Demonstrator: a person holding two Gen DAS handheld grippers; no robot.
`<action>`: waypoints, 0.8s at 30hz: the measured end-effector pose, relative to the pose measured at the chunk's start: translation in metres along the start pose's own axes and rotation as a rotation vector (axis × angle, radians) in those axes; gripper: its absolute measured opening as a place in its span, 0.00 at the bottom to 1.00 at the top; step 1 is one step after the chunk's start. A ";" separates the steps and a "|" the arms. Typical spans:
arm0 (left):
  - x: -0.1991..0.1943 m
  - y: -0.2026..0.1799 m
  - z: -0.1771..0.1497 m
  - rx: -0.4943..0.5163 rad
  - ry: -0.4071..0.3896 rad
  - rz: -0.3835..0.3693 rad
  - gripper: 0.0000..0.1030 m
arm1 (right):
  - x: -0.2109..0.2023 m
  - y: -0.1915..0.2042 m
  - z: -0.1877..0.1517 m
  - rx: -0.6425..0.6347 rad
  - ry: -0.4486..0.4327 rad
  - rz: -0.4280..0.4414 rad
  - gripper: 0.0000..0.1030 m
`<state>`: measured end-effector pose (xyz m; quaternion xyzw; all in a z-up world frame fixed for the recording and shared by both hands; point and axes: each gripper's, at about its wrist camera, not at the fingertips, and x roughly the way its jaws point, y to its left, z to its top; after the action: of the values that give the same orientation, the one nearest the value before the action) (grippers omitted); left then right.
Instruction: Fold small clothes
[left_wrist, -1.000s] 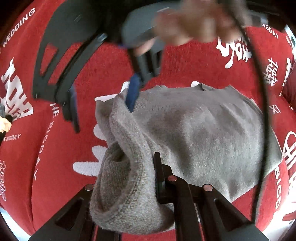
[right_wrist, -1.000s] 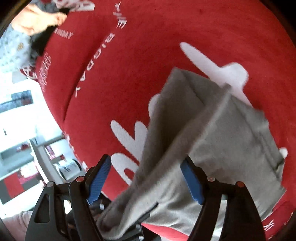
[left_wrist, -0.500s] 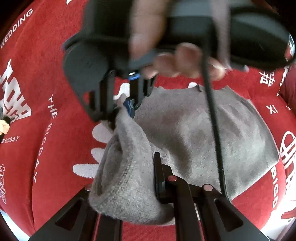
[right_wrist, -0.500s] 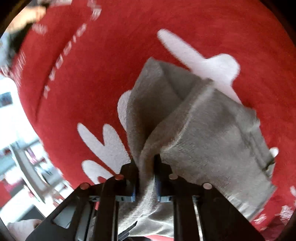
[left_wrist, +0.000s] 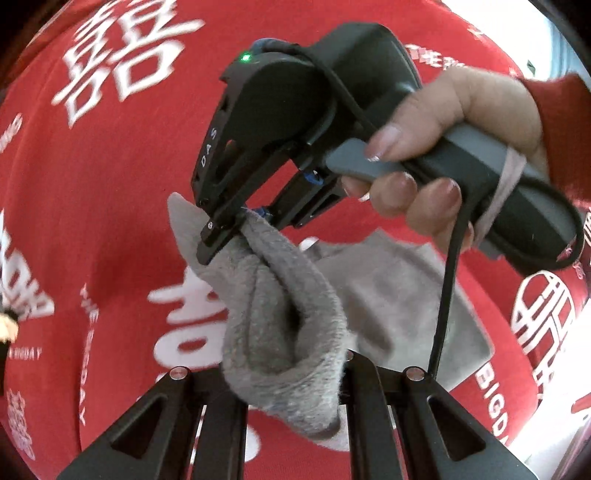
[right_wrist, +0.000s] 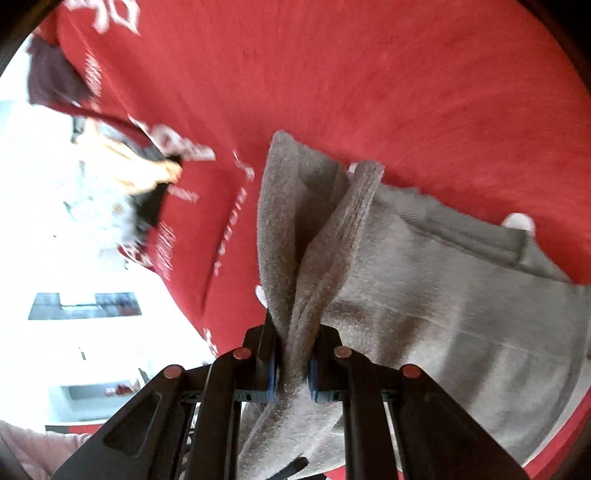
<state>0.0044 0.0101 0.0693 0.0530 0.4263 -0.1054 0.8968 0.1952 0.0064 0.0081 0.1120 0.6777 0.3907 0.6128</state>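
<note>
Now both hand-held grippers clamp one edge of the grey garment (left_wrist: 388, 295). Left hand-held gripper (left_wrist: 343, 373) nearer; right hand-held gripper (left_wrist: 236, 225) farther along it, body trailing rightward.

Left wrist view: mounted behind its own fingers, aimed steeply down, very close to the grey garment (left_wrist: 288, 332) on the red blanket (left_wrist: 110, 184); right gripper (left_wrist: 236, 225) and hand (left_wrist: 454, 147) straight ahead. Right wrist view: likewise steep and close. Shared by both: grey garment (right_wrist: 424, 295), red blanket (right_wrist: 369, 92).
</note>
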 end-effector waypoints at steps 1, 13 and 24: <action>-0.001 -0.011 0.006 0.017 -0.009 -0.008 0.11 | -0.011 -0.003 -0.005 0.001 -0.025 0.010 0.13; 0.041 -0.157 0.029 0.237 0.025 -0.116 0.11 | -0.133 -0.142 -0.092 0.162 -0.258 0.058 0.13; 0.117 -0.214 -0.026 0.293 0.210 -0.111 0.11 | -0.089 -0.270 -0.150 0.379 -0.264 0.066 0.15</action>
<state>0.0067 -0.2098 -0.0386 0.1702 0.4999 -0.2094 0.8230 0.1656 -0.2900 -0.1144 0.2973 0.6488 0.2582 0.6511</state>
